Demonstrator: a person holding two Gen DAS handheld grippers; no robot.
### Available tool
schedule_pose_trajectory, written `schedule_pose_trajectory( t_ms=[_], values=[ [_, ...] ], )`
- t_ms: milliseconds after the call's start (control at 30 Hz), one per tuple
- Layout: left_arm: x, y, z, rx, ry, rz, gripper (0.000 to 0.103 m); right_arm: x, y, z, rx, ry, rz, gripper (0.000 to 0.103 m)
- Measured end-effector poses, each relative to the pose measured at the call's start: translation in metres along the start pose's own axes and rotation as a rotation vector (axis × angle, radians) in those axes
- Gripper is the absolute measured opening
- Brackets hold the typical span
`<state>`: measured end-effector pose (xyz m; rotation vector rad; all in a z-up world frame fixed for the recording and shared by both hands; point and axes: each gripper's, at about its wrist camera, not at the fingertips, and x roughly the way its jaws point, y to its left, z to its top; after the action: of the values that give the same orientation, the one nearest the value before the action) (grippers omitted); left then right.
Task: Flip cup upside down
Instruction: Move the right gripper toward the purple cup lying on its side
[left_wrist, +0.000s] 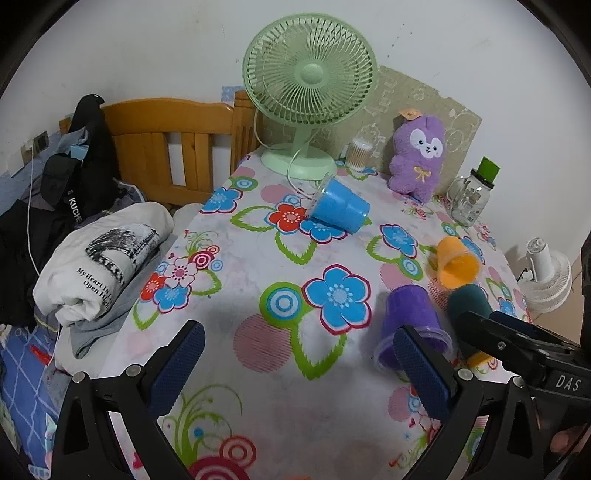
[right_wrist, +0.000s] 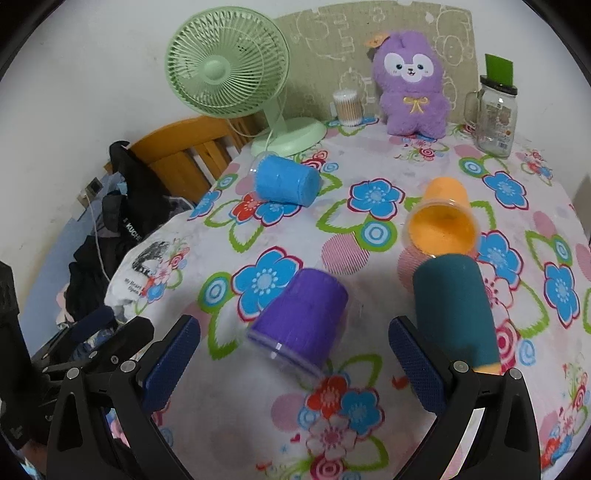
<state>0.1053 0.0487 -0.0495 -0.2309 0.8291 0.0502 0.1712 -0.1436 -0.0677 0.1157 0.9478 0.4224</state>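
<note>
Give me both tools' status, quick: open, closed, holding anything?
Left tool: open, holding nothing, above the floral tablecloth.
Right tool: open, holding nothing; the purple cup lies just ahead of its fingers.

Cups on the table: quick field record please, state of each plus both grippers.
purple cup: mouth down, tilted, looks mid-tip; blurred, just ahead of the right gripper
teal cup: on its side, beside the purple cup
orange cup: on its side, mouth toward camera
blue cup: on its side, near the green fan
left gripper: open, holding nothing
right gripper: open, holding nothing
surface: floral tablecloth
</note>
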Motion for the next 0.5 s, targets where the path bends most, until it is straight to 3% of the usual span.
schedule_pose_trajectory(
  t_ms=[400,500],
  values=[
    [0.037,0.021,0.007,-0.058,0.053,0.022,0.103,0.064,-0.005,0.021,-0.02,0.115,-0.058,0.103],
    [0.04,0.024,0.006,-0.06,0.06,0.032,0.103,0.078,-0.004,0.023,-0.015,0.154,-0.034,0.101]
  ],
)
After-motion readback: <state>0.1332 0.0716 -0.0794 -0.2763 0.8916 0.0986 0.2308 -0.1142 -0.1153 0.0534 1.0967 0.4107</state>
